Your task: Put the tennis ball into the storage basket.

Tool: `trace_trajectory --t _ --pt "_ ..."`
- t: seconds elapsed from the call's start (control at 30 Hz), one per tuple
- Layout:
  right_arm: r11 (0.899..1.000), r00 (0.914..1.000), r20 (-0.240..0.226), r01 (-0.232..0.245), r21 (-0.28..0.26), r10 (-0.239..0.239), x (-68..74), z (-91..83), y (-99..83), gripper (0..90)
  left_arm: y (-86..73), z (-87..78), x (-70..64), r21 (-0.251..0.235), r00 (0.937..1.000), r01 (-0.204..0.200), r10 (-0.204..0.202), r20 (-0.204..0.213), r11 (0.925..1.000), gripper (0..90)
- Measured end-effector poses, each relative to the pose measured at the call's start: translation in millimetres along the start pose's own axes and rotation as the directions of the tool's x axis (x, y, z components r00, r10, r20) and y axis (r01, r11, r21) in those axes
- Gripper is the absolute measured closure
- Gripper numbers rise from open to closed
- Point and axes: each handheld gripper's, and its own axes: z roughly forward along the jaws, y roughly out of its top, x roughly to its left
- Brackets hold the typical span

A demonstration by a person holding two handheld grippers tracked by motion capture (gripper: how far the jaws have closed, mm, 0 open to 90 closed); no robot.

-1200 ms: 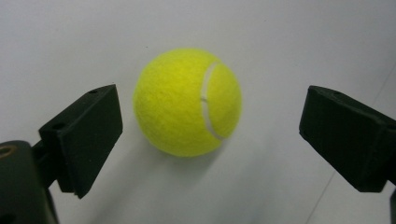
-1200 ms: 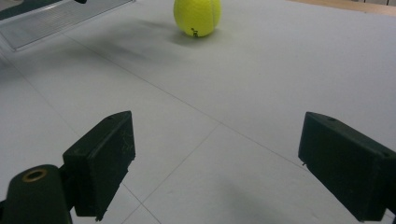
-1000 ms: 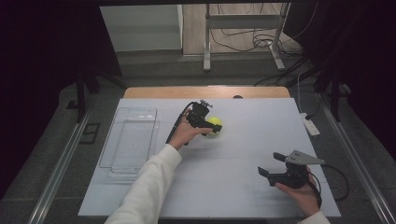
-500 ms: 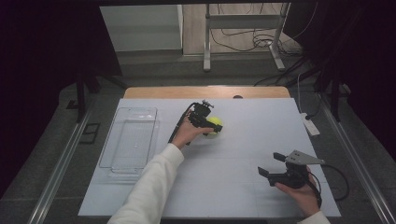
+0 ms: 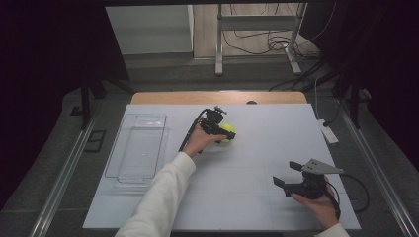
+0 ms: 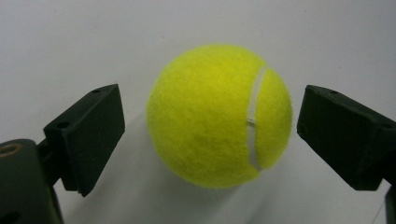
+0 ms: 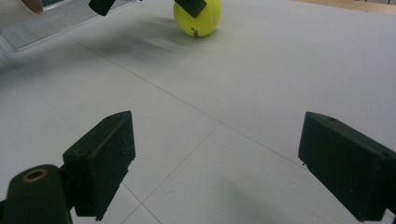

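Observation:
A yellow tennis ball (image 5: 230, 133) rests on the white table top (image 5: 237, 207), a little behind its middle. My left gripper (image 5: 223, 128) reaches it from the left and stands open, one jaw on each side. In the left gripper view the ball (image 6: 219, 114) sits between the jaws of my left gripper (image 6: 210, 128), with a small gap on each side. My right gripper (image 5: 287, 173) hovers open near the front right, holding nothing. In the right gripper view my right gripper (image 7: 215, 163) faces bare table, and the ball (image 7: 198, 19) lies far ahead.
A clear plastic tray (image 5: 138, 145) lies at the left of the table and shows again as the tray (image 7: 42, 25) at upper left. A white power strip (image 5: 328, 132) sits at the right edge. A wooden strip (image 5: 217, 97) borders the far side.

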Motion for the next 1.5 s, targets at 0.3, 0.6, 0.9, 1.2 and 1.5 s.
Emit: trace_trajectory --t 0.3,0.6,0.9,1.2,1.5 --pt "1.000 1.0000 0.001 -0.001 0.001 0.001 -0.6 0.2 -0.3 11.3 -0.1 1.7 -2.6 -0.008 0.9997 -0.024 0.024 -0.008 0.9997 25.8" --pt "1.000 1.0000 0.003 -0.005 0.001 0.005 -1.0 0.0 -0.3 11.4 0.5 -7.1 -4.2 -0.010 0.9995 -0.028 0.028 -0.013 0.9996 26.8" --pt "1.000 1.0000 0.005 -0.006 0.003 0.006 -1.1 0.3 -0.5 11.5 -0.4 -24.0 -13.1 -0.040 0.9979 -0.064 0.064 -0.001 0.9972 26.9" --pt "1.000 0.9999 0.009 -0.005 0.004 0.004 -0.9 0.7 -0.6 11.5 -5.3 -38.3 -17.0 -0.072 0.9970 -0.076 0.077 0.005 0.9945 26.9" --pt "1.000 0.9999 0.014 -0.005 0.007 0.005 -1.0 1.1 -0.8 11.6 -14.7 -51.7 -16.5 -0.107 0.9970 -0.075 0.077 0.012 0.9914 26.9"
